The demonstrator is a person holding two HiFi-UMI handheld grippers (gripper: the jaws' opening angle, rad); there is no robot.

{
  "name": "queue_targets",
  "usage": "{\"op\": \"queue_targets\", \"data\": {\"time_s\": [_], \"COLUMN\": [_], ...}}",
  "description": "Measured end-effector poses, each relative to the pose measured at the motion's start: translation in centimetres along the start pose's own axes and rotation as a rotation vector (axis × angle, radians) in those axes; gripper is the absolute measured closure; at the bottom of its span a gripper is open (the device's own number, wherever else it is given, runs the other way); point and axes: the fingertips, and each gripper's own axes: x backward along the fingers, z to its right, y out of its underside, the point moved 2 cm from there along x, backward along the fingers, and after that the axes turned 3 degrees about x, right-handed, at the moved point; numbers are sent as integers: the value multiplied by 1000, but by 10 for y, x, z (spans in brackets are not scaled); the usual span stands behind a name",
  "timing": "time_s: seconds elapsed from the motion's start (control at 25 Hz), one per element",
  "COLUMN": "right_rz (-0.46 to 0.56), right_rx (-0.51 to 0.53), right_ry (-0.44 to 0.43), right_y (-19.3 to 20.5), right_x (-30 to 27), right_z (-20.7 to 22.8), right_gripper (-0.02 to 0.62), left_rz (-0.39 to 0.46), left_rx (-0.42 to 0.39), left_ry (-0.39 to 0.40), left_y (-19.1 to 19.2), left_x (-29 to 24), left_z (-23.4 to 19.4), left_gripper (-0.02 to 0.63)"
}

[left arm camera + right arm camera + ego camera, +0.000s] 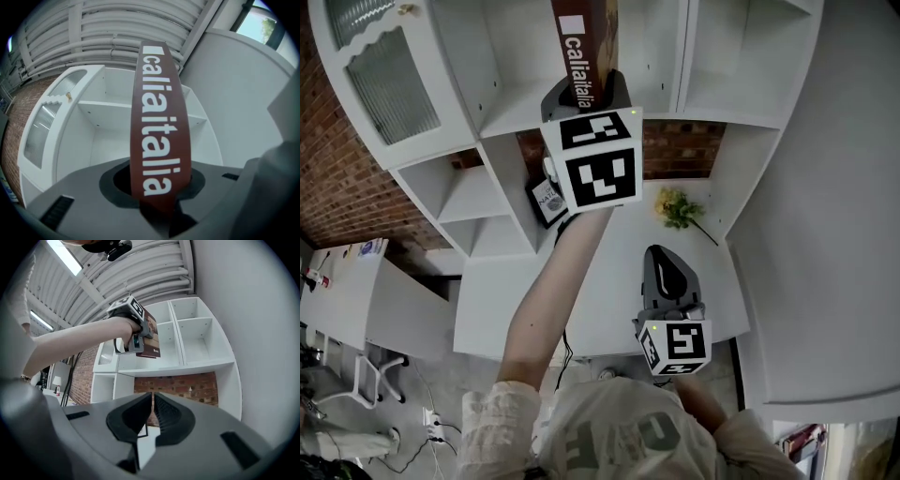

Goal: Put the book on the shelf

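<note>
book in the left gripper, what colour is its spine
Dark reddish brown with white lettering; the book shows best in the left gripper view.

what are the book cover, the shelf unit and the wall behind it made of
Book: probably paper or card cover, matte dark red with white printed letters.
Shelf unit: smooth white panels with small peg holes, likely painted or laminated board.
Wall: bare red brick, mortar lines visible.

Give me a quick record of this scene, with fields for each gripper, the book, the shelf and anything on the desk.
left gripper: shut on book, raised toward shelf
right gripper: shut, nothing between jaws, low over desk
book: brown, upright, white spine lettering
shelf: white, open compartments
desk: white, yellow flowers on it
</note>
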Motion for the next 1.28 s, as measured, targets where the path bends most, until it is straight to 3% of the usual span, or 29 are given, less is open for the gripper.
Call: {"op": "queue_targets", "data": {"time_s": [0.24, 0.48, 0.56, 0.8, 1.28], "right_rz": [22, 1, -8, -43, -85], "right_rx": [-12, 10, 18, 10, 11], "right_ry": [90, 200, 222, 236, 268], "right_y": [-2, 5, 4, 14, 31], "right_x": [18, 39, 37, 19, -10], "right_z": [24, 61, 67, 76, 91], "right_gripper": [578, 578, 578, 578, 578], "left_rz": [-133, -252, -275, -285, -286], "left_rx": [9, 95, 76, -3, 53], "left_ry": [-12, -38, -47, -70, -105], "left_y": [14, 49, 59, 74, 92], "left_x": [-64, -113, -127, -162, -225], "left_z": [12, 13, 11, 1, -17], "left_gripper": [451, 451, 451, 451, 451]}}
